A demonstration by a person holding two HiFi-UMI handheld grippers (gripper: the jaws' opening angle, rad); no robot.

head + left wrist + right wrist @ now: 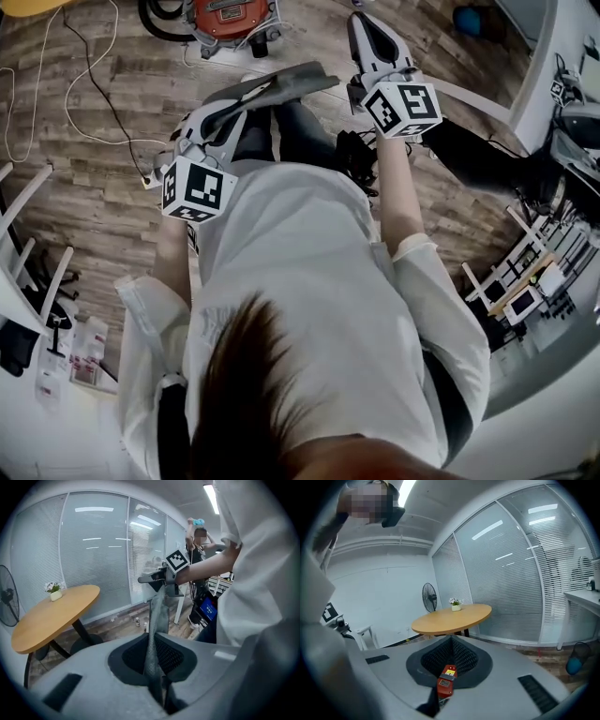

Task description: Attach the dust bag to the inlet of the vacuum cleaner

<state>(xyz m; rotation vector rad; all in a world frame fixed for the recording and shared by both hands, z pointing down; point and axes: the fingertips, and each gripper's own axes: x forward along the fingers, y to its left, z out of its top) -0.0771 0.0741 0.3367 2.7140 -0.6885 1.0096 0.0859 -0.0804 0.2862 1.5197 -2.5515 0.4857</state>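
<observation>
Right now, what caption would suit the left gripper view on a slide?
Left tool clamping the grey dust bag, with a round wooden table behind.

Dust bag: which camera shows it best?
Head view: the dust bag lies broadside, a flat grey sheet. Left gripper view shows it edge-on, a strip clamped in the left gripper. Right gripper view doesn't show it.

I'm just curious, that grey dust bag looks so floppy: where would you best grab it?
By its thin edge, coming edge-on so the fingers close on its two flat faces, as the left gripper does now. The dust bag is a limp, flat sheet, so a pinch across it probably holds best.
</observation>
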